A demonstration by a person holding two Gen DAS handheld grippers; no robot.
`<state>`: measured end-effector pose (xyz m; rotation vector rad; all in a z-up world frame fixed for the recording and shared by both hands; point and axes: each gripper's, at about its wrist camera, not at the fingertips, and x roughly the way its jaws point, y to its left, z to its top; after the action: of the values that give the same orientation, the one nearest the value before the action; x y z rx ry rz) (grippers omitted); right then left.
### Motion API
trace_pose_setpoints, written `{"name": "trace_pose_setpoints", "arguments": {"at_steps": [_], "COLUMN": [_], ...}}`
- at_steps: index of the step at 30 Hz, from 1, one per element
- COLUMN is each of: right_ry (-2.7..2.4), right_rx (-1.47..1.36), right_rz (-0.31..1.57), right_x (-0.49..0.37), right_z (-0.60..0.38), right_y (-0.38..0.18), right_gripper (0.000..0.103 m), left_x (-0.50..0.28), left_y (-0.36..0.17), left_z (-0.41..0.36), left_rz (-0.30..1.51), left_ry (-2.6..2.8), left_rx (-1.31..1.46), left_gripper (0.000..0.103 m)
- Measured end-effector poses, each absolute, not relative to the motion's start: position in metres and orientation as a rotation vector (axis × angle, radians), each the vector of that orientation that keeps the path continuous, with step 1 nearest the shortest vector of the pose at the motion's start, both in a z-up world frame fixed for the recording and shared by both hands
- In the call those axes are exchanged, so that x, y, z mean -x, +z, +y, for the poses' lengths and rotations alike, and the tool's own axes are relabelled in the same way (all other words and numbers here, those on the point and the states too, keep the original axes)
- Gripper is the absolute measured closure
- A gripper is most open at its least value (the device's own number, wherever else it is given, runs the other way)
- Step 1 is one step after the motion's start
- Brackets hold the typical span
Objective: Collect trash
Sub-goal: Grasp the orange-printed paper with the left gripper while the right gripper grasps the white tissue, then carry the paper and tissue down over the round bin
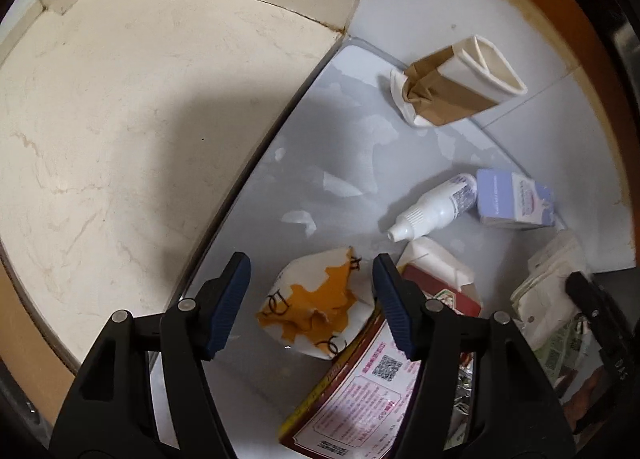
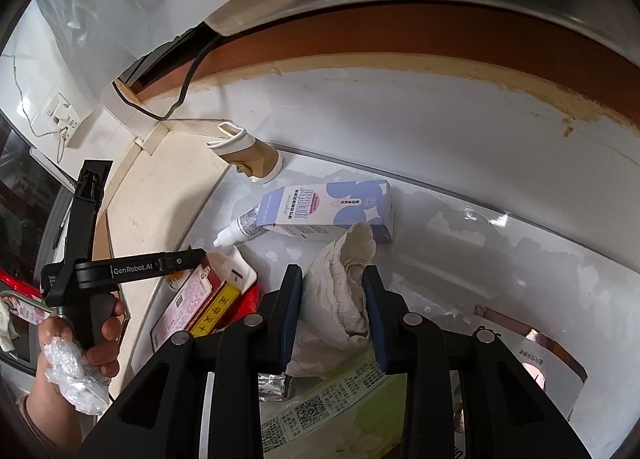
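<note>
My left gripper [image 1: 312,287] is open and empty, its jaws on either side of a crumpled white and orange wrapper [image 1: 316,307] on the grey table. A red and pink box [image 1: 372,379] lies under its right finger. My right gripper [image 2: 332,295] is shut on a crumpled white tissue wad [image 2: 340,291], which also shows in the left wrist view [image 1: 548,291]. The left gripper shows in the right wrist view [image 2: 120,267], held by a hand that also holds crumpled plastic wrap [image 2: 76,375].
A crushed paper cup with brown sleeve [image 1: 452,87] lies farther back. A white dropper bottle [image 1: 432,207] and a lilac box [image 1: 516,199] lie in the middle. A beige marble ledge [image 1: 140,119] borders the table on the left. Leaflets and foil [image 2: 276,383] lie under the right gripper.
</note>
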<state>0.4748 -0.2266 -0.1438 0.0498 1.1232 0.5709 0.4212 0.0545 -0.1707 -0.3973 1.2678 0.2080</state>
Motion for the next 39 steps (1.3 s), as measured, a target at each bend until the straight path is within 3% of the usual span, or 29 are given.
{"name": "trace_pose_setpoints", "arguments": {"at_steps": [8, 10, 20, 33, 39], "right_ry": [0.573, 0.57, 0.597, 0.579, 0.546], "right_rx": [-0.044, -0.036, 0.023, -0.035, -0.073], "right_rz": [1.105, 1.093, 1.012, 0.868, 0.843], "right_x": [-0.471, -0.468, -0.439, -0.342, -0.256], "right_z": [-0.225, -0.225, -0.214, -0.196, -0.177], "right_y": [-0.137, -0.135, -0.11, -0.05, -0.04], "right_gripper": [0.073, 0.073, 0.073, 0.073, 0.073], "left_x": [-0.415, -0.412, -0.371, -0.242, -0.172], "left_y": [-0.177, -0.177, -0.144, -0.054, -0.05], "left_z": [0.037, 0.036, 0.035, 0.048, 0.042], "left_rz": [1.288, 1.277, 1.13, 0.992, 0.99], "left_ry": [0.202, 0.205, 0.244, 0.113, -0.005], "left_rx": [0.33, 0.322, 0.247, 0.197, 0.169], "left_gripper": [0.043, 0.048, 0.052, 0.052, 0.052]}}
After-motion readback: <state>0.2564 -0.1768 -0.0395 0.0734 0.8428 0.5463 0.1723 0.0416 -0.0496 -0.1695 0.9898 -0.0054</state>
